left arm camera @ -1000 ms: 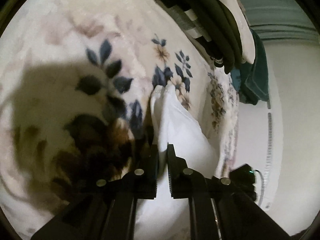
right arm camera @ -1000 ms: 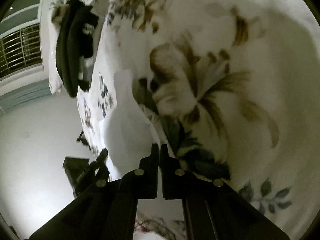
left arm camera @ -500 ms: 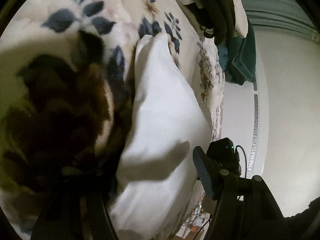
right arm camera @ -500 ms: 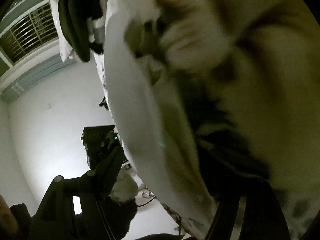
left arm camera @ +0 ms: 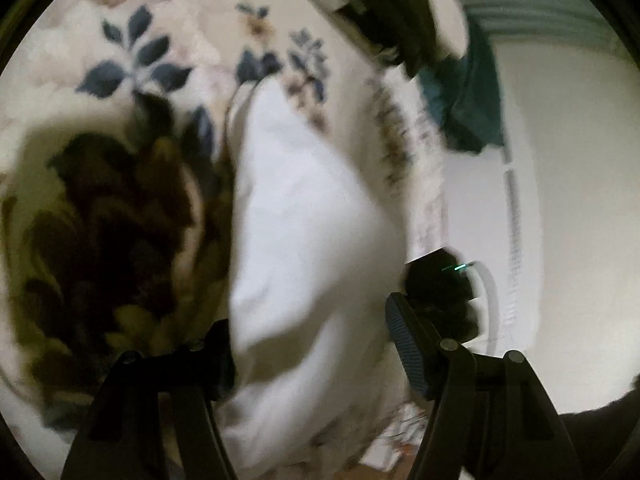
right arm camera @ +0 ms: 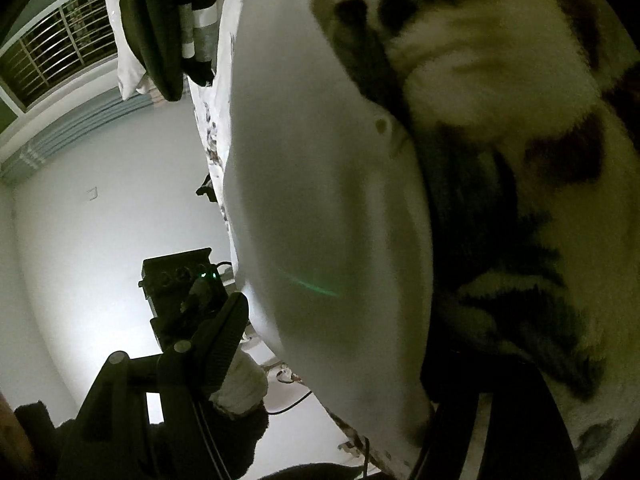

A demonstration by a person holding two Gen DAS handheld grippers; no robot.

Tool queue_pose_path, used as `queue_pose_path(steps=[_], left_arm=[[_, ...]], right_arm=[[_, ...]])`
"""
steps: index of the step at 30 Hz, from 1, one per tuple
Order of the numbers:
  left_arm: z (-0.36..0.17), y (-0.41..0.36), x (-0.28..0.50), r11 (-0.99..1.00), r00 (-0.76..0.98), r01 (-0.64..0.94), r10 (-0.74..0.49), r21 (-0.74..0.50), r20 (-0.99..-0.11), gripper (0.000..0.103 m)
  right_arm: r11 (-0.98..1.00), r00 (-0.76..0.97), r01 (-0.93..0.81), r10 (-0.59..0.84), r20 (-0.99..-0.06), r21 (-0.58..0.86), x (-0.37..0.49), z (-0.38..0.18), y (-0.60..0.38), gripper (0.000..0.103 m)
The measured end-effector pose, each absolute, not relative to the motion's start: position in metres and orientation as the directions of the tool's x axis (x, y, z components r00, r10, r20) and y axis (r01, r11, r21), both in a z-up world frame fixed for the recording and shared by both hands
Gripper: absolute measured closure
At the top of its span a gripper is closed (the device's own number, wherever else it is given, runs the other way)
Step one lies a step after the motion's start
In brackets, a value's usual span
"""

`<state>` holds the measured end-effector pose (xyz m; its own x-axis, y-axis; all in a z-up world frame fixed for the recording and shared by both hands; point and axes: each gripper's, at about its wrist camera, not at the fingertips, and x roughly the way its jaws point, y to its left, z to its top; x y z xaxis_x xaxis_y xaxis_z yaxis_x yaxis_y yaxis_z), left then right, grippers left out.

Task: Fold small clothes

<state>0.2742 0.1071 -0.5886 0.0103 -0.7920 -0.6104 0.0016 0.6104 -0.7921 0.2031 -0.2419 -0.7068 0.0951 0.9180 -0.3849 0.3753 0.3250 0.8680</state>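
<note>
While both of your grippers stand with their jaws spread and nothing clamped, the small white cloth garment point(left arm camera: 304, 240) lies loose on the fleecy cream blanket with blue and brown flowers point(left arm camera: 132, 64), close to the blanket's right-hand edge in the left wrist view, with the pale floor beyond it. Your left gripper point(left arm camera: 308, 344) straddles the near end of the garment: one finger sits on the blanket side to the left, the other off the right edge, and the pads do not look to be pressing the cloth. Your right gripper point(right arm camera: 352, 360) straddles the garment too, seen very close and blurred; its left finger shows clearly out over the floor side, while the other is mostly lost in shadow at the lower right. Judging from this, the step in hand is taking a fresh hold for a fold. Settle each gripper on a corner or hem, not on the middle of the panel, and pinch only the layers you mean to lift. Keep the fleece out of the pads, since a soft pile like this would probably drag up with the cloth. Lift both ends level and carry them inward, away from the bed edge, so the garment does not slide off toward the floor. Dark folded clothes point(left arm camera: 392, 20) lie at the far end, well apart.
</note>
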Motion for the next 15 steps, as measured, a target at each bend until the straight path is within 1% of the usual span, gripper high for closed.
queue_pose_path(steps=[1,2,7,8,9,10,11,13,14,15], left_arm=[[-0.598,0.105,0.274,0.636,-0.013,-0.001,-0.772,-0.772,-0.635,0.041],[-0.605,0.105,0.274,0.639,-0.023,-0.009,-0.769,-0.77,-0.638,0.041],[-0.61,0.102,0.278,0.609,-0.007,-0.021,-0.793,-0.793,-0.609,0.041],[-0.607,0.103,0.277,0.608,0.005,-0.021,-0.794,-0.794,-0.608,0.041],[-0.604,0.102,0.275,0.611,0.02,-0.013,-0.791,-0.792,-0.611,0.053],[-0.599,0.101,0.274,0.632,0.032,0.007,-0.775,-0.775,-0.631,0.077],[-0.597,0.102,0.272,0.641,0.03,0.017,-0.768,-0.768,-0.64,0.082],[-0.593,0.102,0.27,0.651,0.043,0.02,-0.759,-0.759,-0.65,0.087],[-0.59,0.104,0.269,0.654,0.051,0.021,-0.756,-0.756,-0.652,0.088],[-0.586,0.104,0.268,0.658,0.06,0.023,-0.752,-0.753,-0.656,0.089]], right_arm=[[0.334,0.088,0.372,0.916,-0.391,0.866,0.206,-0.708,-0.233,0.028],[0.34,0.084,0.37,0.915,-0.395,0.865,0.206,-0.708,-0.232,0.028],[0.358,0.074,0.374,0.908,-0.413,0.855,0.207,-0.705,-0.228,0.028],[0.367,0.075,0.371,0.904,-0.422,0.853,0.207,-0.704,-0.227,0.034],[0.381,0.073,0.368,0.898,-0.435,0.848,0.207,-0.703,-0.226,0.04],[0.391,0.078,0.365,0.892,-0.446,0.845,0.206,-0.701,-0.225,0.056],[0.389,0.086,0.365,0.891,-0.446,0.846,0.205,-0.7,-0.224,0.07],[0.397,0.101,0.355,0.883,-0.457,0.846,0.205,-0.694,-0.223,0.08],[0.4,0.107,0.348,0.881,-0.46,0.848,0.205,-0.69,-0.224,0.084],[0.406,0.113,0.342,0.878,-0.466,0.847,0.207,-0.685,-0.225,0.085]])
